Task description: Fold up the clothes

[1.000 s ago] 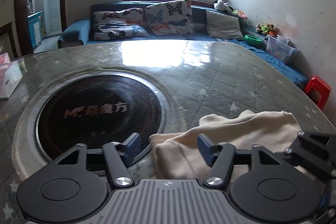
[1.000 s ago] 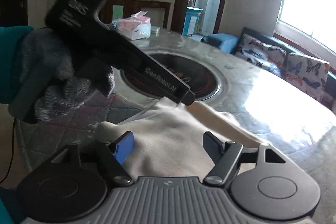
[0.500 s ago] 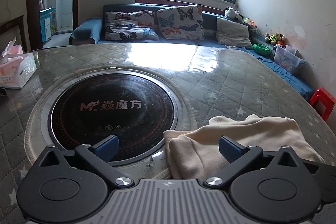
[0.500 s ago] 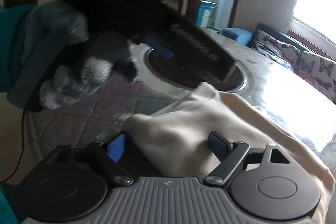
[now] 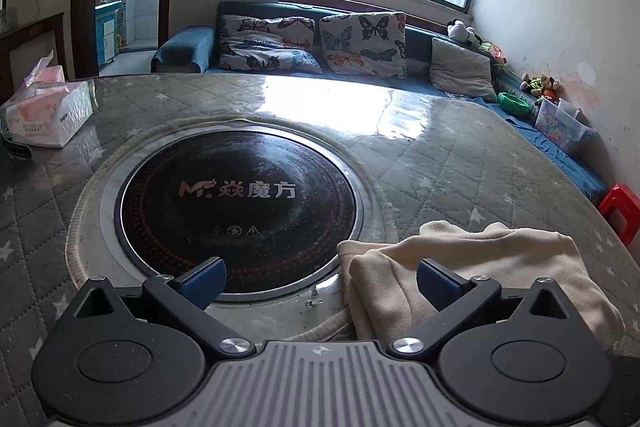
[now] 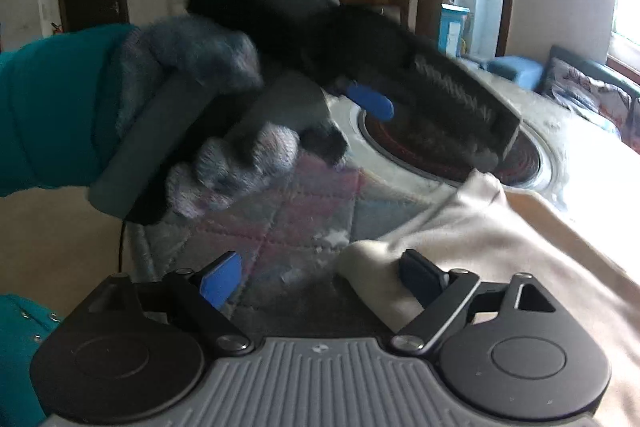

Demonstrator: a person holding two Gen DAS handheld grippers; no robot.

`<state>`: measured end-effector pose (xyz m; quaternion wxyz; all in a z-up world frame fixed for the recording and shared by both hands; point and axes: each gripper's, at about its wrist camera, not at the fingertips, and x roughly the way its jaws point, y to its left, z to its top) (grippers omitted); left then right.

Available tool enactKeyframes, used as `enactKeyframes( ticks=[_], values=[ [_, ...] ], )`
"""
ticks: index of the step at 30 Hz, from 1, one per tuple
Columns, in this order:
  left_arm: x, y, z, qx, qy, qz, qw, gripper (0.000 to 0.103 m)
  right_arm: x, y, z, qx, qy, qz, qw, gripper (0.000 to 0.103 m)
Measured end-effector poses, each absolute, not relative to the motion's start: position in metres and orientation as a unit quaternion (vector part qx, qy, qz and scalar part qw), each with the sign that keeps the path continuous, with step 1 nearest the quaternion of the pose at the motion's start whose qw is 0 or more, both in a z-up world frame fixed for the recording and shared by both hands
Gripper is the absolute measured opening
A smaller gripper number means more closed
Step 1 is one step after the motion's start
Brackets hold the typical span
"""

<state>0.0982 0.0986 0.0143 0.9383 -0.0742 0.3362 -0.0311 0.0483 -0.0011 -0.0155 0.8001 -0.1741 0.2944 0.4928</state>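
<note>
Left wrist view: the left gripper [image 5: 318, 277] hangs above the table [image 5: 440, 155] with its blue fingers spread wide, nothing between them; the cream garment [image 5: 480, 267] lies bunched on the near right of the table, its edge touching the rim of the round black cooktop [image 5: 240, 207]; a tissue box [image 5: 46, 115] sits far left.

Right wrist view: the right gripper [image 6: 320, 281] is spread too, gripping nothing; its right finger sits over the garment's fold [image 6: 500, 235], contact unclear; a gloved hand [image 6: 208, 115] in a teal sleeve [image 6: 52, 107] holds the left gripper above the table, blurred.
</note>
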Motion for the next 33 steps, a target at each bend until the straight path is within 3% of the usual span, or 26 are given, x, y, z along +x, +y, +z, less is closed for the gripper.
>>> enactKeyframes(
  ticks=[13,33],
  values=[
    [0.097,0.092,0.012,-0.074,0.34,-0.032,0.937,0.103,0.046,-0.02,-0.006,-0.167,0.291,0.472,0.815,0.089],
    [0.089,0.073,0.002,-0.055,0.356,-0.06,0.931,0.103,0.092,-0.161,-0.011,-0.026,0.343,0.291,0.893,0.085]
  ],
)
